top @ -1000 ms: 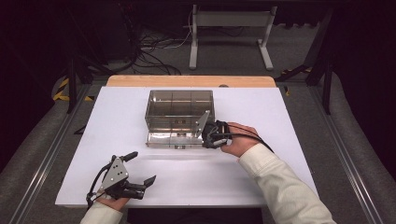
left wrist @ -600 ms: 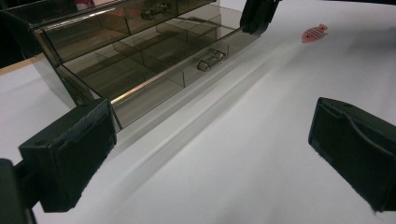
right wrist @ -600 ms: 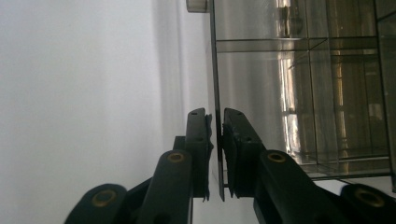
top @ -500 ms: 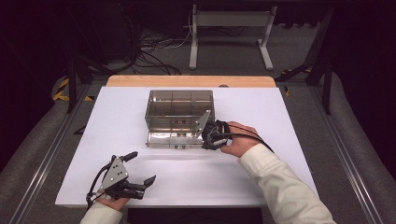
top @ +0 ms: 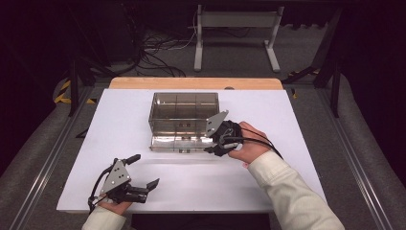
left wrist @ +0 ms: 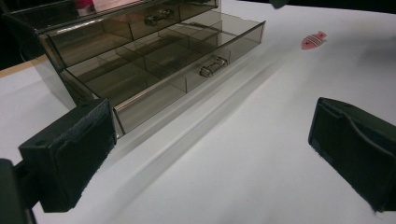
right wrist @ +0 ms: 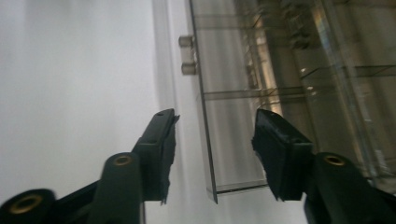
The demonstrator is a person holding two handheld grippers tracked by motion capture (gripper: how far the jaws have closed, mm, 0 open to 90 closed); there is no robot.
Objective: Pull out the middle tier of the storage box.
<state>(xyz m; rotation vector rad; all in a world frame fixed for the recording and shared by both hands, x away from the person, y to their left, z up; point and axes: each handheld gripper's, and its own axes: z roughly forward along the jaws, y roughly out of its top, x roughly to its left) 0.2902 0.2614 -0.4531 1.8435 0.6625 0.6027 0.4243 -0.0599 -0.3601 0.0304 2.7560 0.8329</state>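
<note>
A smoky clear drawer box (top: 184, 108) stands mid-table with its bottom drawer (top: 178, 143) pulled out toward me. My right gripper (top: 213, 144) is at the drawer's front right corner. Its jaws have just been opening. In the right gripper view the drawer's thin front wall (right wrist: 201, 98) runs between the parted jaws of the right gripper (right wrist: 215, 123), and neither pad presses on it. The drawer's handle (right wrist: 187, 55) lies farther along that wall. My left gripper (top: 145, 170) rests open near the table's front left, with nothing between the fingers of the left gripper (left wrist: 210, 158).
The white table top (top: 297, 120) ends at a wooden strip (top: 196, 83) at the back. A small pink fish-shaped piece (left wrist: 314, 40) lies on the table beyond the drawer in the left gripper view. The drawer's divided compartments (left wrist: 154, 65) look bare; a metal handle (left wrist: 212, 66) sits on its front.
The right hand has shifted slightly at the drawer's front right corner. The box, the drawer and the left gripper have stayed where they were.
</note>
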